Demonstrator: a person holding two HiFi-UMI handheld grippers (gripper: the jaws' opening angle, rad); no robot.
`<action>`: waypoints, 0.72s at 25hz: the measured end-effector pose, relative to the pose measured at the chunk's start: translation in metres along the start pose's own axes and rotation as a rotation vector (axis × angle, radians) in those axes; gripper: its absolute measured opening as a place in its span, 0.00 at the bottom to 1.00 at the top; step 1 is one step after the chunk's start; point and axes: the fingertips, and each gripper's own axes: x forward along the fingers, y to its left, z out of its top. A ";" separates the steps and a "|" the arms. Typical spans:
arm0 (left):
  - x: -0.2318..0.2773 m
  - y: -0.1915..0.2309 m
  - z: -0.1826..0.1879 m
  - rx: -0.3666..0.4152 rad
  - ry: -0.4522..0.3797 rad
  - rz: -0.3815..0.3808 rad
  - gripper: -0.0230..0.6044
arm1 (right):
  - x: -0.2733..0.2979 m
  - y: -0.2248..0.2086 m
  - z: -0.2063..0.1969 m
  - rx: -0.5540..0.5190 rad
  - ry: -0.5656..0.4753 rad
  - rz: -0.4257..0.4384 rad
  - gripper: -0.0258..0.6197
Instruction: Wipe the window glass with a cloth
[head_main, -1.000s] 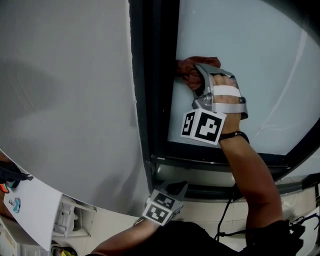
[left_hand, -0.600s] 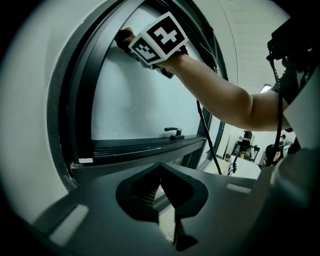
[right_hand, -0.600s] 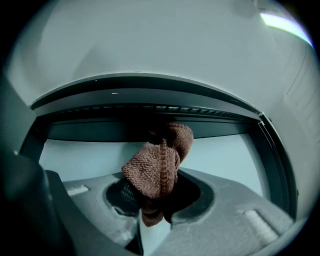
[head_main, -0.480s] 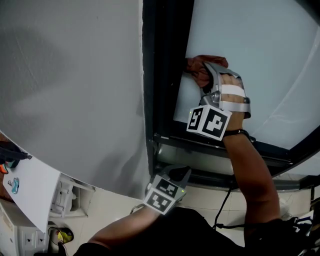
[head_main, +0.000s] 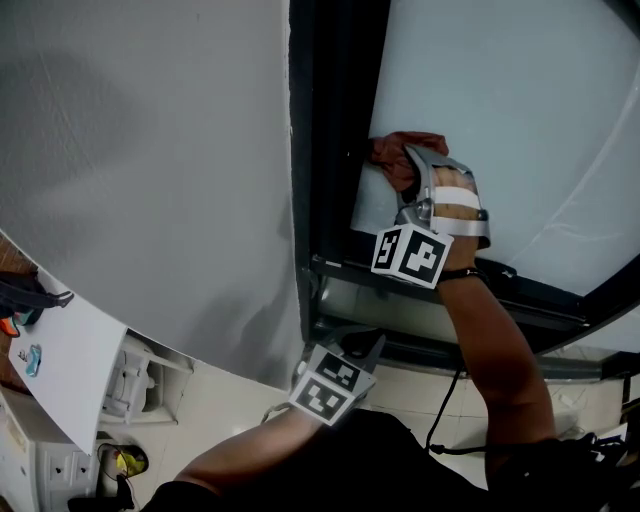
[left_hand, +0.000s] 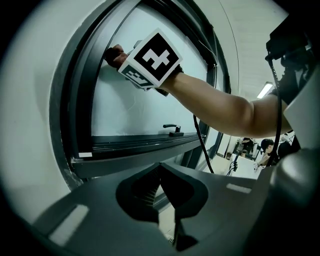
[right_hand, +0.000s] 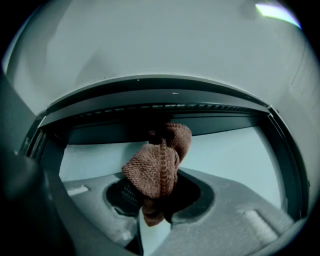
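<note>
Found right tool (head_main: 408, 170) clamped on brown cloth (head_main: 398, 152), with wad pressed to window glass (head_main: 520, 110) at its left edge near the lower corner, touching dark frame (head_main: 330, 150). Noted left tool (head_main: 362, 348) closed on nothing, held low below the frame, well apart. Judged open pane to lie up and right of cloth; rated right tool as nearer for any sweep away from frame.

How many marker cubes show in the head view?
2. The upper cube sits on the right gripper, which grips the brown cloth at the window glass's left edge; the lower cube sits on the left gripper, shut and empty, low by the window frame.
</note>
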 end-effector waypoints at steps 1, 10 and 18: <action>0.000 0.000 0.000 0.001 0.002 0.001 0.06 | 0.000 0.005 0.000 -0.001 -0.001 0.007 0.18; -0.002 0.002 -0.002 -0.005 0.009 0.021 0.06 | -0.004 0.040 -0.005 0.029 -0.008 0.040 0.18; -0.002 0.005 -0.008 -0.008 0.020 0.034 0.06 | -0.007 0.065 -0.005 0.055 -0.018 0.039 0.18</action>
